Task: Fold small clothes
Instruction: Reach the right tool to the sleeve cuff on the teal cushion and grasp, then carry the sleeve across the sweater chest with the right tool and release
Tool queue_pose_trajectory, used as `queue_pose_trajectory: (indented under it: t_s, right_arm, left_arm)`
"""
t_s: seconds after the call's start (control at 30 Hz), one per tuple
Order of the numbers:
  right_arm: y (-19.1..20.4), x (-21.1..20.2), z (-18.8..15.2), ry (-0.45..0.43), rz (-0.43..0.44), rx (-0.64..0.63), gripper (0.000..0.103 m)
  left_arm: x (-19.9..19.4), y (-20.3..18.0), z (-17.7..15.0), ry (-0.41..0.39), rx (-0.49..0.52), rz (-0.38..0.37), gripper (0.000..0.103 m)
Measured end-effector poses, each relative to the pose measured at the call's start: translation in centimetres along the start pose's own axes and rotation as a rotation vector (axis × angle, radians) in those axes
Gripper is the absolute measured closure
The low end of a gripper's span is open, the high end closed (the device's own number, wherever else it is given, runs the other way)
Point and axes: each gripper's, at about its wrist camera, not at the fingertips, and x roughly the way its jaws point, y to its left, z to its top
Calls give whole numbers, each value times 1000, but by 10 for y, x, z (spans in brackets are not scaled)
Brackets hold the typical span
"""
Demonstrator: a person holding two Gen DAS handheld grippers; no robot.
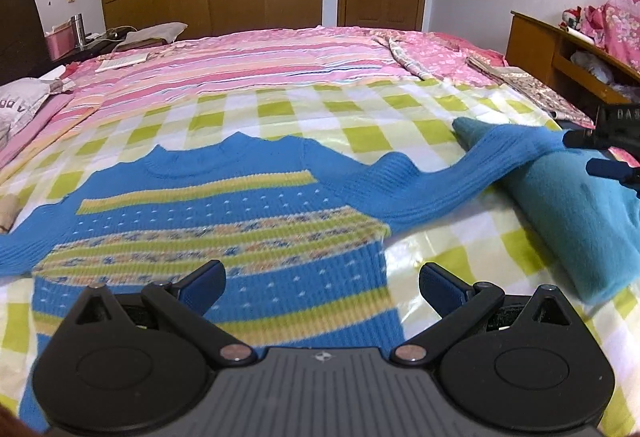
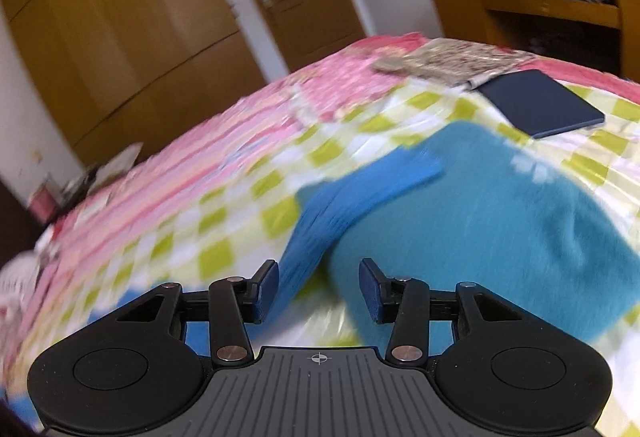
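To fold cleanly, the right gripper point(image 2: 318, 287) should pinch the sleeve point(image 2: 360, 189) near its cuff and carry it flat across the chest, while the left gripper point(image 1: 322, 287) pins the body. The blue patterned sweater point(image 1: 224, 221) lies spread just ahead of the left fingers, jaws apart and empty. The sleeve runs forward between the right fingers, which stand released, over a teal garment point(image 2: 500, 221)
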Motion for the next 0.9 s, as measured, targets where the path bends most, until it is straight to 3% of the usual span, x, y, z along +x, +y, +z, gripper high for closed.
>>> queue_pose_trajectory:
  t_s: [0.2,0.33,0.53,0.6,0.67,0.7,0.9]
  right_arm:
    - [-35,43,28,1,-5,221,60]
    - [-44,56,31,-15,9,289,60]
    - [-39,72,33,-29,-40,264,61]
    - [-37,77,34,-39,-69,256,67]
    - [-36,80,35,-36,-105,240,87]
    - [-35,81,36,-30,-107,231,91]
    - [10,59,32,-45,8,116,95]
  left_arm:
    - [14,3,1,17,-24,-7,0]
    - [20,7,-2,32,-27,-6,0]
    - [17,14,-5,31,-21,5,0]
    - [14,18,-8,28,-13,13,0]
    - [10,24,-12,30,-4,21,0]
    - [8,27,-14,31,-2,25,0]
    - [-8,60,-29,23,-16,64,0]
